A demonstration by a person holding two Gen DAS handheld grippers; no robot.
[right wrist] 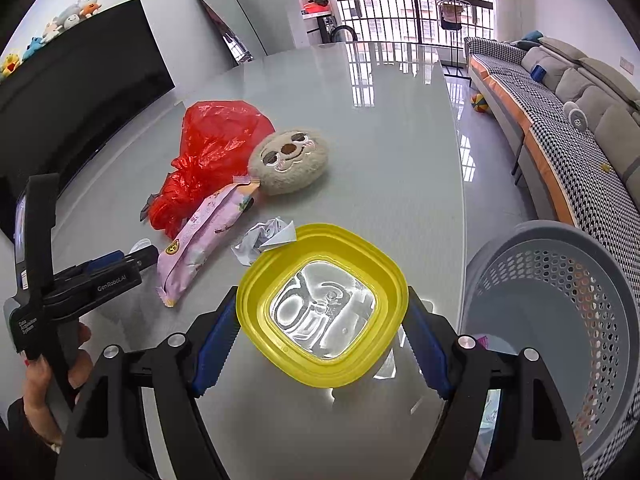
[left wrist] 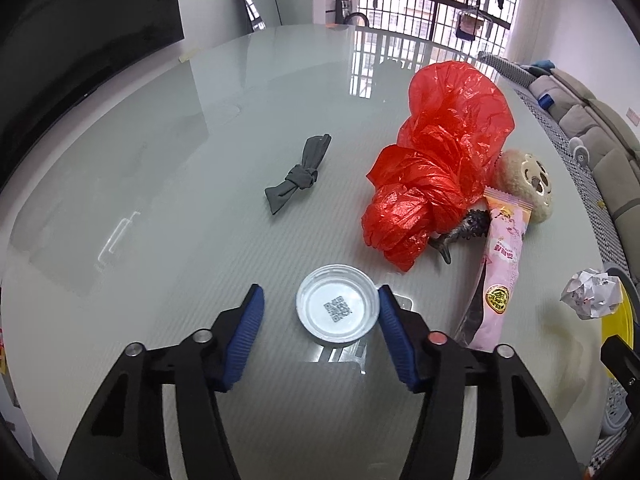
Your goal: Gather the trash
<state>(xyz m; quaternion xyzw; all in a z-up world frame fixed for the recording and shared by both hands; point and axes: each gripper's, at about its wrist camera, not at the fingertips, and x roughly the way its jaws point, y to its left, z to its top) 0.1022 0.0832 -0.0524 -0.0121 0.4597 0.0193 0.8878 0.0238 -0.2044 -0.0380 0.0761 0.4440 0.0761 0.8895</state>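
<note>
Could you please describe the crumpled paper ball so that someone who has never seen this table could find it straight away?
Start at the red plastic bag on the glossy grey table, then follow the long pink snack wrapper lying beside it. The crumpled paper ball sits just right of that wrapper, against the rim of the yellow container. It is the only white, wadded-up thing there.

Bright daylight thru window (left wrist: pixel 432 4), glare on table (left wrist: pixel 200 184) (fisheye-warped edges), sharp.
</note>
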